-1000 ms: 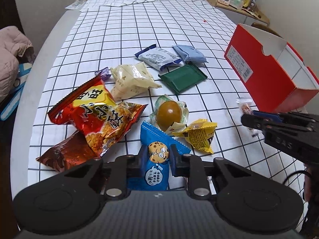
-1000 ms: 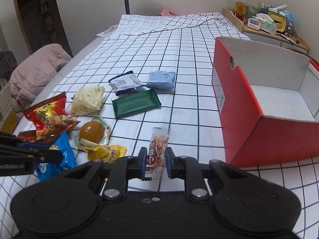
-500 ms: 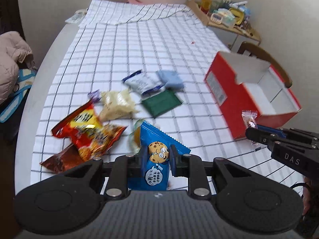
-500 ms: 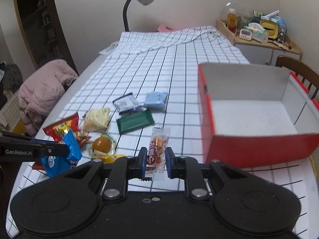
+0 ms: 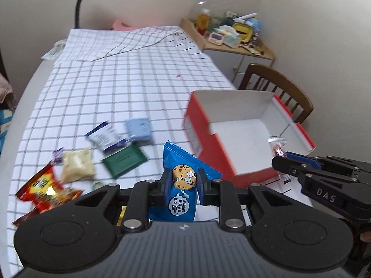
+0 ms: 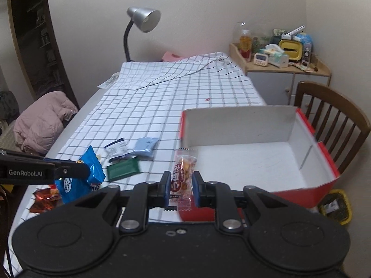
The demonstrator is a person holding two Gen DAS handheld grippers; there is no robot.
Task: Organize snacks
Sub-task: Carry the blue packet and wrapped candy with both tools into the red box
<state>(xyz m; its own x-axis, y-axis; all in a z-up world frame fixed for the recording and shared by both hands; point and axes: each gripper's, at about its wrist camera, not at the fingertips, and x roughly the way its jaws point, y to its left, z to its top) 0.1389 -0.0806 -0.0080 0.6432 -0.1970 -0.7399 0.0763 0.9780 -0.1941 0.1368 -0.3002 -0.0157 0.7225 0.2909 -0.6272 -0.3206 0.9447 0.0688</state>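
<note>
1. Checked white cloth [image 6: 176,97] covers the long table; from my right wrist view a silver desk lamp [image 6: 141,23] stands at the far end at 12 o'clock, a cluttered wooden shelf [image 6: 285,67] fills the corner at 1 o'clock, and a wooden chair [image 6: 334,120] sits at 3 o'clock behind the box.
2. On my left gripper [image 5: 183,183] the fingers are pinched tight on a blue cookie packet [image 5: 183,185], which stands upright between them, clear of the cloth.
3. On my right gripper [image 6: 180,185] the fingers are clamped on a small clear-wrapped snack [image 6: 184,176], also upright, at the near left corner of the box.
4. The red box [image 6: 308,190] with its white inside lies open on the table at 2 o'clock from the right gripper; I see nothing in it.
5. Left on the cloth, from the left wrist view: a green flat packet [image 5: 124,161] at 11 o'clock, with a white-and-blue packet [image 5: 104,136] and a pale blue packet [image 5: 139,129] just beyond it, the white-and-blue one touching the green.
6. At 10 o'clock lies a cream packet [image 5: 77,164] with a tiny purple sweet [image 5: 56,154] beside it, and at 9 o'clock a red crisp bag [image 5: 44,190], partly hidden by the gripper body.
7. This view is motion-blurred, so I can't read the labels.
</note>
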